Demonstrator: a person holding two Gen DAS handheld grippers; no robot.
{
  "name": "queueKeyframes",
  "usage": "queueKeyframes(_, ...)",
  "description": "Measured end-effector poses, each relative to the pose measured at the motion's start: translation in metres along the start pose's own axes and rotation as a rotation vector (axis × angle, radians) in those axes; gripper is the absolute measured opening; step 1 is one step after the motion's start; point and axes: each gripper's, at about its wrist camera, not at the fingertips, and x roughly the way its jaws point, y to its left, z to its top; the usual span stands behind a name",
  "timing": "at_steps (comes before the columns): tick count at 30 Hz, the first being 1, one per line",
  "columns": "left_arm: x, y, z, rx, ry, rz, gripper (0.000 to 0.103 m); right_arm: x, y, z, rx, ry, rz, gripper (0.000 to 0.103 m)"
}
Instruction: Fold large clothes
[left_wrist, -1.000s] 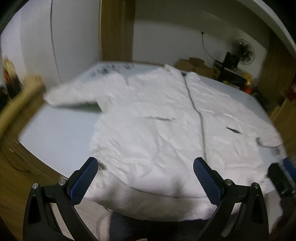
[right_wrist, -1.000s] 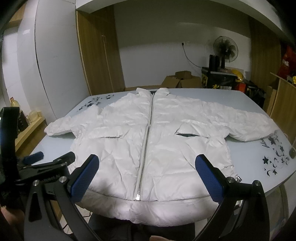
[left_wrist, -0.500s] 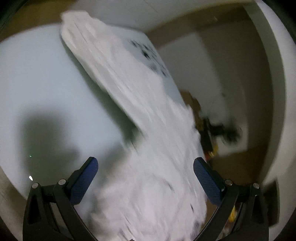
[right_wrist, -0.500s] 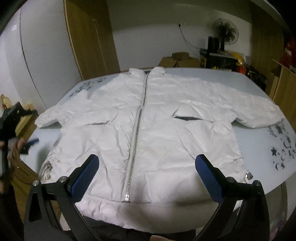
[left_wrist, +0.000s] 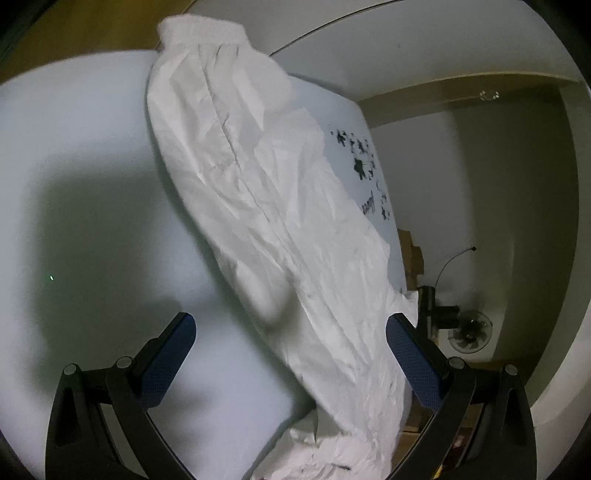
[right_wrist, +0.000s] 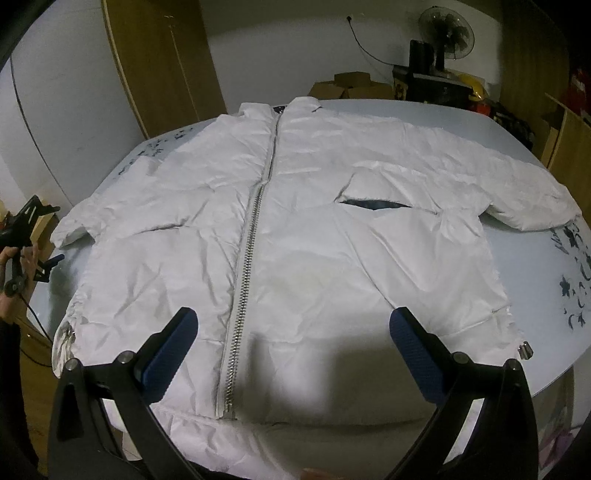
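A white puffer jacket (right_wrist: 314, 236) with a silver zipper (right_wrist: 251, 258) lies flat, front up, on the pale table (right_wrist: 546, 295), sleeves spread to both sides. My right gripper (right_wrist: 291, 328) is open and empty above the jacket's hem. My left gripper (left_wrist: 290, 332) is open and empty, tilted over the jacket's left sleeve (left_wrist: 243, 177), whose cuff points away from me. In the right wrist view the left gripper (right_wrist: 22, 236) shows at the far left, held in a hand next to that sleeve's cuff.
A wooden wardrobe (right_wrist: 155, 66) and white wall stand behind the table. Cardboard boxes (right_wrist: 351, 86), a black fan (right_wrist: 445, 29) and clutter sit at the back right. The table's printed edge (right_wrist: 572, 280) is at the right.
My left gripper has swung from the hem to the left sleeve and tilted sharply. My right gripper has moved closer and lower over the hem. The jacket has not moved.
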Motion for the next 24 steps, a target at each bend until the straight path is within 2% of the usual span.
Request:
queueKeyframes(7,0.016,0.003,0.022,0.016,-0.002,-0.008,0.103,0.006,-0.001,0.003,0.001,0.002,-0.006,0.103)
queueKeyframes(11,0.025,0.009,0.035,-0.007,-0.005,-0.014,0.103,0.007,-0.001,0.003,0.000,0.007,-0.005,0.103)
queueKeyframes(14,0.024,0.014,0.047,-0.035,-0.015,-0.020,0.103,0.006,0.000,0.003,-0.001,0.003,-0.007,0.103)
queueKeyframes(21,0.035,0.012,0.073,-0.009,-0.051,-0.066,0.101,0.006,0.001,0.003,-0.002,0.001,-0.007,0.103)
queueKeyframes(24,0.032,0.014,0.080,-0.003,-0.082,-0.057,0.101,0.005,0.003,0.003,-0.005,0.001,-0.010,0.103)
